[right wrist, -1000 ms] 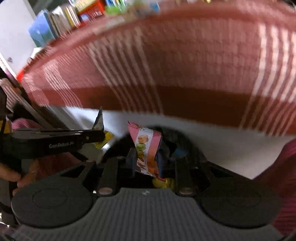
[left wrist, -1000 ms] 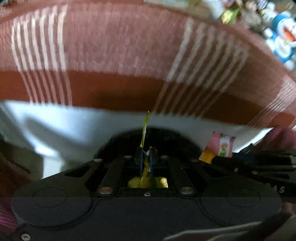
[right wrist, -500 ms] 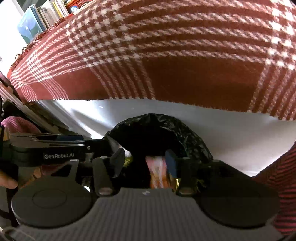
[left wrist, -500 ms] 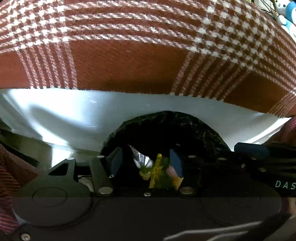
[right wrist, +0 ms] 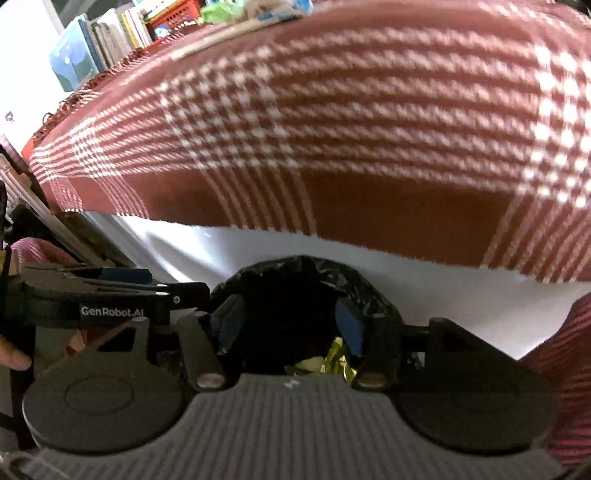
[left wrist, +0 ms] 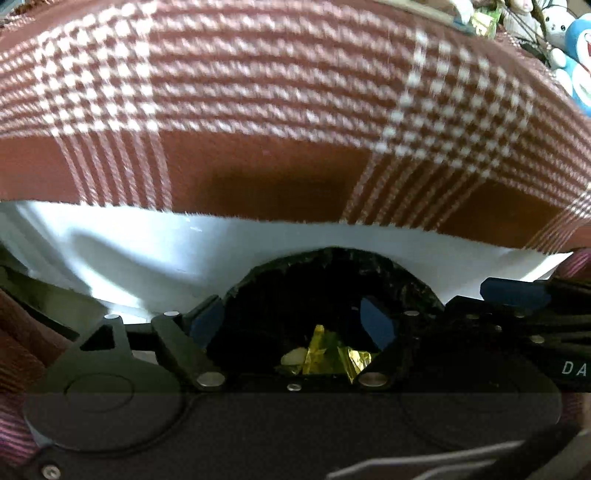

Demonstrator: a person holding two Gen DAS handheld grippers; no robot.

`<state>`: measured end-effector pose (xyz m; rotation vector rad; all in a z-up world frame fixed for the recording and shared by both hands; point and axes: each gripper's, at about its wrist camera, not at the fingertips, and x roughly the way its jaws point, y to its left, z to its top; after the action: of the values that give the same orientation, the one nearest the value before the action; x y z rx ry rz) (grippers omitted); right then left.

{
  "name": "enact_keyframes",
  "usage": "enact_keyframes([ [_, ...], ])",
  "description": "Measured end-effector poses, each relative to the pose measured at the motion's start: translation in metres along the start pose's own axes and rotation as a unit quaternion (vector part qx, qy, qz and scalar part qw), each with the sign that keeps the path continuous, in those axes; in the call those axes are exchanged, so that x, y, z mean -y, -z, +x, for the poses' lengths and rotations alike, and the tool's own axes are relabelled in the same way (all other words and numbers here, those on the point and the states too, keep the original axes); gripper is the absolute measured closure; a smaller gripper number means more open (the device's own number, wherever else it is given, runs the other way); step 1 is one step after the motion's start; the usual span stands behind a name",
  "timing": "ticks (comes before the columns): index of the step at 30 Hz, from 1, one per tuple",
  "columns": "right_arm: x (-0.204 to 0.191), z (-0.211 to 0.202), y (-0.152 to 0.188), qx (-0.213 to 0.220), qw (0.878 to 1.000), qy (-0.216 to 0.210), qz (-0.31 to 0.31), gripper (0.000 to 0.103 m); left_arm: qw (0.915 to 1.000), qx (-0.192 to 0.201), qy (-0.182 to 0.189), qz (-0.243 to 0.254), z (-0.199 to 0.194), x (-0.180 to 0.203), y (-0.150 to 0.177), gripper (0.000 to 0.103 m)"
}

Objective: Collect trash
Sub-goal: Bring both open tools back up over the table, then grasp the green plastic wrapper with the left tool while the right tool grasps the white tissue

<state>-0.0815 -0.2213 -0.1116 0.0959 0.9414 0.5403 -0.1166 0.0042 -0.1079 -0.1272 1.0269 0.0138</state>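
Observation:
A bin lined with a black bag [left wrist: 332,280] [right wrist: 295,280] stands below the table's front edge, right under both grippers. Crumpled yellow-gold wrappers [left wrist: 325,356] [right wrist: 334,360] lie inside it. My left gripper [left wrist: 291,325] hangs over the bin mouth, open, with nothing between its blue pads [left wrist: 375,326]. My right gripper [right wrist: 290,326] is open too, empty, above the same bin. The left gripper's body [right wrist: 110,299] shows at the left of the right wrist view. The pink macaron wrapper is not visible.
A red and white plaid cloth [left wrist: 277,110] [right wrist: 351,129] covers the table, over a white cloth [left wrist: 166,254] hanging at the front. Books [right wrist: 110,33] stand far left, toy figures [left wrist: 569,44] far right. A finger [right wrist: 14,358] holds the left tool.
Both grippers opened over the bin. The yellow wrapper dropped from the left gripper and the pink macaron wrapper from the right. Both jaws have spread wider since half a second ago.

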Motion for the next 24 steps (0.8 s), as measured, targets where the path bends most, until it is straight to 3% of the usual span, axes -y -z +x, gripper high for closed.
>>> enact_keyframes([
  [7, -0.016, -0.041, -0.018, 0.045, 0.998, -0.011, -0.044, 0.027, 0.9971, 0.064, 0.036, 0.017, -0.062, -0.006, -0.024, 0.018],
  [13, -0.019, -0.087, -0.045, 0.115, 0.991, -0.006, -0.073, 0.026, 0.9879, 0.144, 0.033, 0.047, -0.105, -0.002, -0.050, 0.015],
  [18, -0.008, -0.107, -0.072, 0.175, 0.981, 0.029, -0.073, 0.026, 0.9804, 0.185, 0.047, 0.050, -0.112, 0.009, -0.079, 0.012],
  [24, 0.011, -0.105, -0.102, 0.208, 0.974, 0.074, -0.052, 0.026, 0.9721, 0.221, 0.046, 0.065, -0.100, 0.021, -0.106, 0.022],
])
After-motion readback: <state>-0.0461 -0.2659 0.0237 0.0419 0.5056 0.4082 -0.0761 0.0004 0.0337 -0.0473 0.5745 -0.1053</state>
